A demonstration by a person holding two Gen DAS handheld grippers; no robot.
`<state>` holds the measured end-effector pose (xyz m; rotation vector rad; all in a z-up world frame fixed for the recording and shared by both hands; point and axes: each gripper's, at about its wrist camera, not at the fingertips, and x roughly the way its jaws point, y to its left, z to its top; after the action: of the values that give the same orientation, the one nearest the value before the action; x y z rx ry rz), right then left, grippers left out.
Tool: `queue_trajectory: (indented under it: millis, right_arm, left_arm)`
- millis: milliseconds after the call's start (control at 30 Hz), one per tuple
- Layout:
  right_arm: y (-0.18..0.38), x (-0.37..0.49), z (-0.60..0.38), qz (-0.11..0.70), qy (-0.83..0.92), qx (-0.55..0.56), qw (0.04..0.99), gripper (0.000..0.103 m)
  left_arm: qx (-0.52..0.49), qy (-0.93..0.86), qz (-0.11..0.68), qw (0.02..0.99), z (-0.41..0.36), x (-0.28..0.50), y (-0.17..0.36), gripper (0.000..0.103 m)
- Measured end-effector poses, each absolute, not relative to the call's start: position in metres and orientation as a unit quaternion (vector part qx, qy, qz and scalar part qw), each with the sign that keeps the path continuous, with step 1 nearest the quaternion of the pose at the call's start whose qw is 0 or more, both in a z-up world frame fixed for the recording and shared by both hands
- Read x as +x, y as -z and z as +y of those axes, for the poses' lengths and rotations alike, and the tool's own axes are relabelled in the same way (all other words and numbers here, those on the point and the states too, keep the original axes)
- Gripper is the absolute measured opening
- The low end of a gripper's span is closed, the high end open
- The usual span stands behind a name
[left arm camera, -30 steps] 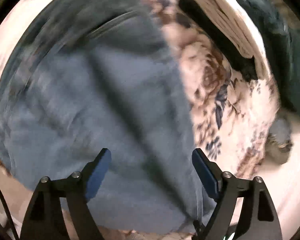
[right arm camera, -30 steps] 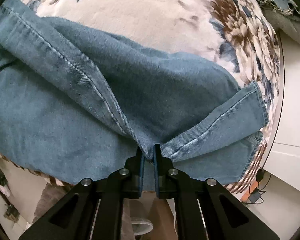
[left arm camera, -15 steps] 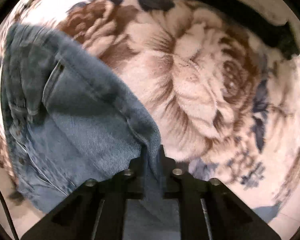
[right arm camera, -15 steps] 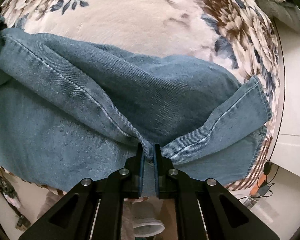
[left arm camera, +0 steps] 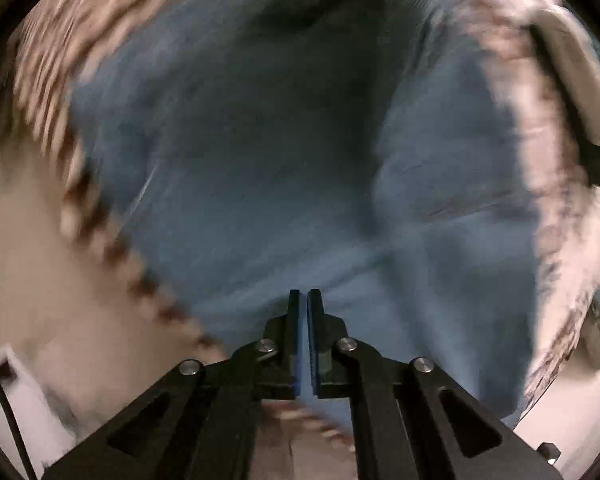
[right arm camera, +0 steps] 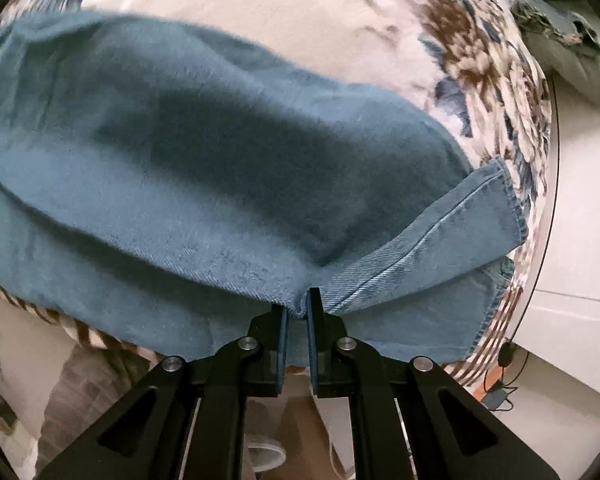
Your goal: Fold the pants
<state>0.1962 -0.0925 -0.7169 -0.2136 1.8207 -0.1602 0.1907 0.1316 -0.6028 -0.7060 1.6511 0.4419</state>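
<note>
Pants [right arm camera: 228, 168] pinched in both low tools, left [left arm camera: 303, 300], right [right arm camera: 297, 304].

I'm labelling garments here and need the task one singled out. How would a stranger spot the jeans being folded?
Start at the floral blanket covering the surface. The blue jeans lie spread across it, pinched by the right gripper beside the stitched hem. Unlike the frayed grey garment off the blanket's far right corner, they are solid blue and held.
</note>
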Motion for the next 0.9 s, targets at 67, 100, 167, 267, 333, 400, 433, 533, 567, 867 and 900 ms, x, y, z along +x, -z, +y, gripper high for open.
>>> queue_trajectory:
  millis: [67,100,167,267,333,400,433,533,567,867,900]
  right_arm:
    - [0.720,0.193,-0.091,0.789,0.063,-0.087,0.605,0.015]
    - [0.722,0.191,-0.094,0.795,0.057,-0.072,0.600,0.025]
    - [0.721,0.188,-0.102,0.801,0.036,-0.017,0.597,0.053]
    - [0.702,0.180,-0.117,0.785,0.030,0.062,0.616,0.078]
    - [0.680,0.172,-0.140,0.759,0.050,0.138,0.634,0.078]
    - [0.660,0.164,-0.171,0.725,0.090,0.201,0.652,0.078]
    - [0.652,0.161,-0.190,0.708,0.119,0.227,0.658,0.078]
    - [0.647,0.163,-0.252,0.669,0.209,0.270,0.660,0.078]
    - [0.652,0.168,-0.268,0.665,0.229,0.278,0.655,0.078]
    - [0.744,0.203,-0.330,0.691,0.284,0.261,0.611,0.007]
    - [0.732,0.189,-0.333,0.674,0.300,0.270,0.619,0.007]
  left_arm:
    - [-0.330,-0.193,0.710,0.592,0.136,0.164,0.612,0.001]
    - [-0.335,-0.191,0.707,0.593,0.136,0.158,0.611,0.002]
    - [-0.327,-0.181,0.707,0.600,0.132,0.153,0.605,0.005]
    - [-0.308,-0.157,0.704,0.621,0.115,0.164,0.592,0.037]
    - [-0.279,-0.138,0.704,0.639,0.095,0.176,0.581,0.073]
    - [-0.244,-0.117,0.700,0.661,0.075,0.188,0.570,0.074]
    - [-0.218,-0.110,0.699,0.672,0.061,0.195,0.564,0.075]
    - [-0.168,-0.100,0.692,0.695,0.025,0.215,0.558,0.075]
    - [-0.155,-0.097,0.691,0.699,0.020,0.221,0.553,0.075]
    - [-0.079,-0.054,0.723,0.684,-0.034,0.232,0.574,0.075]
    - [-0.074,-0.051,0.726,0.682,-0.040,0.232,0.576,0.075]
